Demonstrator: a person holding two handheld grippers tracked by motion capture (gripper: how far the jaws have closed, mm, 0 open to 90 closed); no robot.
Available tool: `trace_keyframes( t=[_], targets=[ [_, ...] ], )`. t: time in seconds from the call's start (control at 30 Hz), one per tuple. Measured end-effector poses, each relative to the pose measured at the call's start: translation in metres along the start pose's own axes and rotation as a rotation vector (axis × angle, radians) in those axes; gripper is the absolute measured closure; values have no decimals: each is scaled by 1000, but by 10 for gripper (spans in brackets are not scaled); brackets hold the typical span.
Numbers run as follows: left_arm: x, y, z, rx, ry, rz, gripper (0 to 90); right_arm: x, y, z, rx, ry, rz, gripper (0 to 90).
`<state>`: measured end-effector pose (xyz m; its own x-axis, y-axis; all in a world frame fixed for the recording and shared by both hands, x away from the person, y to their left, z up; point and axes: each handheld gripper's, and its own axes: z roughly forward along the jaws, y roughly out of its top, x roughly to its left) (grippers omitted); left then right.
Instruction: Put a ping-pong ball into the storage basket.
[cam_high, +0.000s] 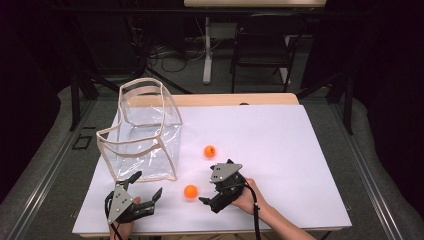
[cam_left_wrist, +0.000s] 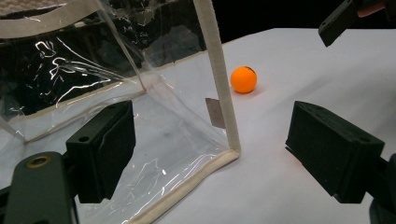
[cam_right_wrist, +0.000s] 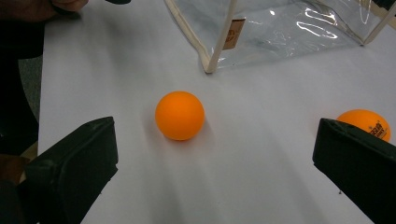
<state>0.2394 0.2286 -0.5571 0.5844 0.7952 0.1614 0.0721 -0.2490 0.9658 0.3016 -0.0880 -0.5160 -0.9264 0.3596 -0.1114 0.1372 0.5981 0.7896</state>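
Gaping wide, the right gripper (cam_right_wrist: 210, 163) points at the near orange ball (cam_right_wrist: 180, 115), which sits on the white table (cam_high: 280, 150) just right of the clear bag (cam_high: 142, 132). Light, smooth and round, the ball will likely roll or squirt; pinch it across its middle.

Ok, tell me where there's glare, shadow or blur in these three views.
High view: the white table is brightly lit against dark surroundings. Left gripper view: white glare streaks on the clear bag; its near jaws look soft. Right gripper view: the near orange ball is sharp with a faint shadow, and the jaws are blurred.
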Motion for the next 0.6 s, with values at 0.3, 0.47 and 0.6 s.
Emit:
trace_keyframes(
  t=[0.3, 0.47, 0.6],
  targets=[
    [0, 0, 0, -2, 0, -1, 155, 1, 4, 10, 26, 24, 1, 0],
    [0, 0, 0, -3, 0, 0, 155, 3, 9, 17, 41, 39, -8, 0],
    [0, 0, 0, -1, -2, 2, 155, 3, 10, 21, 49, 50, -6, 0]
  ],
)
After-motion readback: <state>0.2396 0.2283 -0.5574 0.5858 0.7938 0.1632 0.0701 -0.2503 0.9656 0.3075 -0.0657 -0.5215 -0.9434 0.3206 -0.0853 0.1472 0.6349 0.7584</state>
